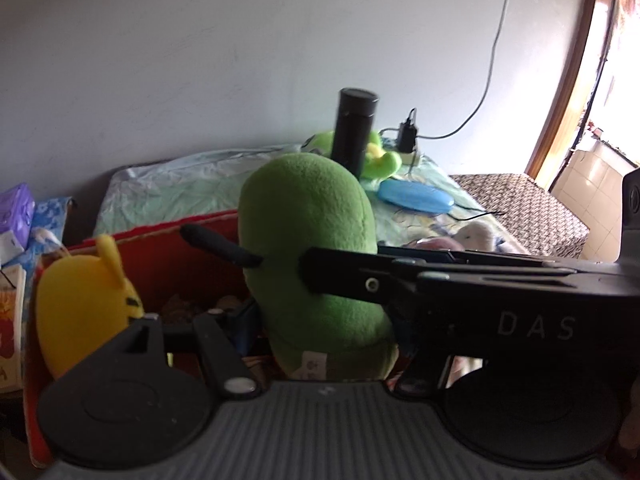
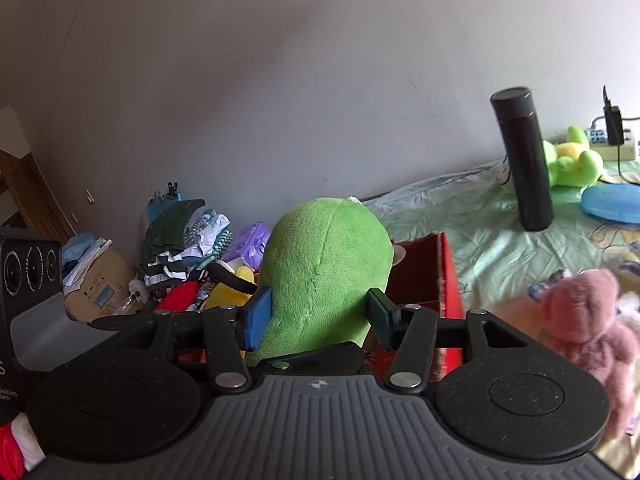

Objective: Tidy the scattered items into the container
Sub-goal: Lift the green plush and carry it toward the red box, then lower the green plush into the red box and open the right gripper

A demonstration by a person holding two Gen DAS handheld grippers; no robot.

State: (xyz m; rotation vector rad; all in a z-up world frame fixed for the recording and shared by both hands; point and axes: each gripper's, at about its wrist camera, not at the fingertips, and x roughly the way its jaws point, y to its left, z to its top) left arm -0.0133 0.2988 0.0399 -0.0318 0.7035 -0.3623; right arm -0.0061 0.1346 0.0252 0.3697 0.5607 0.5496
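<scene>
Only R view: right gripper (image 2: pixel 318 314) clamps green plush (image 2: pixel 324 276) | left gripper (image 1: pixel 320 304) unclear.

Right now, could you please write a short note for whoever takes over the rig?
Right gripper: shut on the green plush, held above the red box.
Left gripper: only one finger is clear, beside the same plush; state unclear.
Done: yellow plush is in the box.
Left: drop the green plush in, then the pink plush, small green toy, black bottle and blue case.
</scene>
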